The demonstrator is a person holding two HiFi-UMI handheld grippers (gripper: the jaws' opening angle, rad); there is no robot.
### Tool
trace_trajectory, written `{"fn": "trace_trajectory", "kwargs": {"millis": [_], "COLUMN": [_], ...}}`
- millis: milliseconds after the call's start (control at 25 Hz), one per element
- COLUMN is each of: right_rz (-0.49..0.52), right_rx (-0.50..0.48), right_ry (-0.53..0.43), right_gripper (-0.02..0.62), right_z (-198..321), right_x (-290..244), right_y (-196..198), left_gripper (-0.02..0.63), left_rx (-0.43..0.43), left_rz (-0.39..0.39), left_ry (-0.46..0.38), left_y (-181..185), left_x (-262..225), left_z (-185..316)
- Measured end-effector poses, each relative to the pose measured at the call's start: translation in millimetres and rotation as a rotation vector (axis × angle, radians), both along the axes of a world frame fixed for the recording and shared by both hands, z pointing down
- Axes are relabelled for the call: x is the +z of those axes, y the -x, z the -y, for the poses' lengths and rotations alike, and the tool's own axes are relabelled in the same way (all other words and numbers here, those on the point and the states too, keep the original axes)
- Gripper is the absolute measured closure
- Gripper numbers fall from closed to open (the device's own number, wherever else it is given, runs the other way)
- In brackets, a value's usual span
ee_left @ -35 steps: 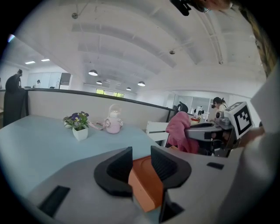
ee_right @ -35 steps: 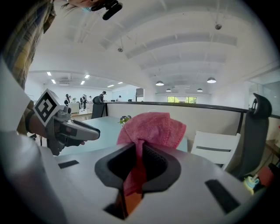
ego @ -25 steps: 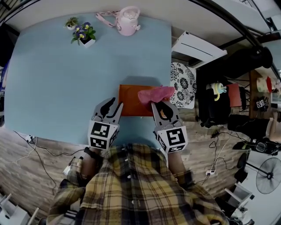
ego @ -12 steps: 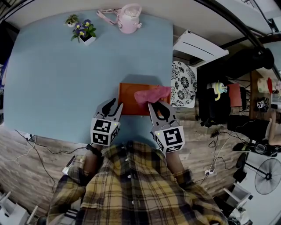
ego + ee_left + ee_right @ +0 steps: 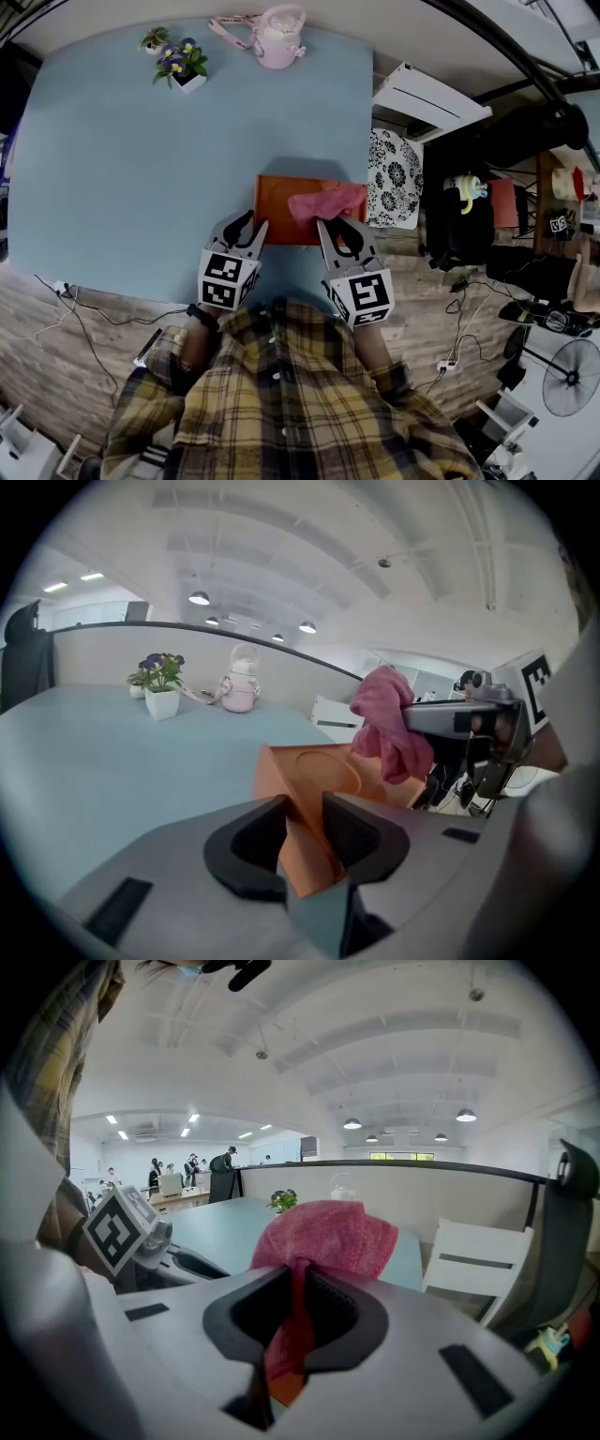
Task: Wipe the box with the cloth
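The box point(image 5: 279, 199), orange and shallow, lies flat on the desk point(image 5: 141, 169) at its near right edge, directly ahead of both tongs. The left tongs point(image 5: 253, 219) stand open. Their jaws are set astride the near left corner of the box, so that the corner wall rises in the gap between the two pads. No view shows the pads pressing on it. The right tongs point(image 5: 339, 223) are closed on the cloth point(image 5: 326, 201). A narrow fold of the pink fabric is pinched between the jaws, and the rest is bunched just ahead of the tips. The cloth sits over the right half of the box. In the left gripper view it hangs from the right tongs above the round recess in the box top. Whether it touches the box surface cannot be told. The two tongs are near each other, side by side along the near edge of the box. A flowerpot point(image 5: 183, 70) and a pink jug point(image 5: 278, 36) stand at the far edge of the desk, well apart from the box.
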State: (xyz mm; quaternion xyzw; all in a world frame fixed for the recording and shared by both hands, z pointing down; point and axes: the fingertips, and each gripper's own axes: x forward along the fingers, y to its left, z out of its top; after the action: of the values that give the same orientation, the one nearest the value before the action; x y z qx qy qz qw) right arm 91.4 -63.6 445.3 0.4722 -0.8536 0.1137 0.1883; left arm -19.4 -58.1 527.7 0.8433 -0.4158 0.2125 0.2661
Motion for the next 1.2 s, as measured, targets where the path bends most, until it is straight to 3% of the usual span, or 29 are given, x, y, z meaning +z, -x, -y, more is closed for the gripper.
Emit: {"fn": "trace_trajectory", "kwargs": {"millis": [280,600,880,1200], "right_rz": [-0.001,-0.037,-0.126,-0.282], "right_rx": [-0.011,-0.144,-0.320,-0.457], "right_ry": [0.004,-0.026,0.010,0.087], "right_gripper": [0.548,0.548,0.548,0.548], "right_z": [2.5,22.0,41.0,54.7], "right_x": [2.2,-3.6,15.6,47.8], "right_y": [1.6,25.6,65.5,91.3], "left_gripper": [0.491,0.491,0.491,0.490], "left_rx": [-0.007,-0.004,-0.002,-0.004], "left_rz": [-0.010,-0.011,-0.010,-0.009], "left_ry": [-0.008,-0.012,-0.013,-0.018], "left_y": [0.4,0.0,-0.1,-0.1], "left_x": [-0.3,-1.3,-0.4,-0.2], "left_z": [0.2,-0.2,0.6,0.2]}}
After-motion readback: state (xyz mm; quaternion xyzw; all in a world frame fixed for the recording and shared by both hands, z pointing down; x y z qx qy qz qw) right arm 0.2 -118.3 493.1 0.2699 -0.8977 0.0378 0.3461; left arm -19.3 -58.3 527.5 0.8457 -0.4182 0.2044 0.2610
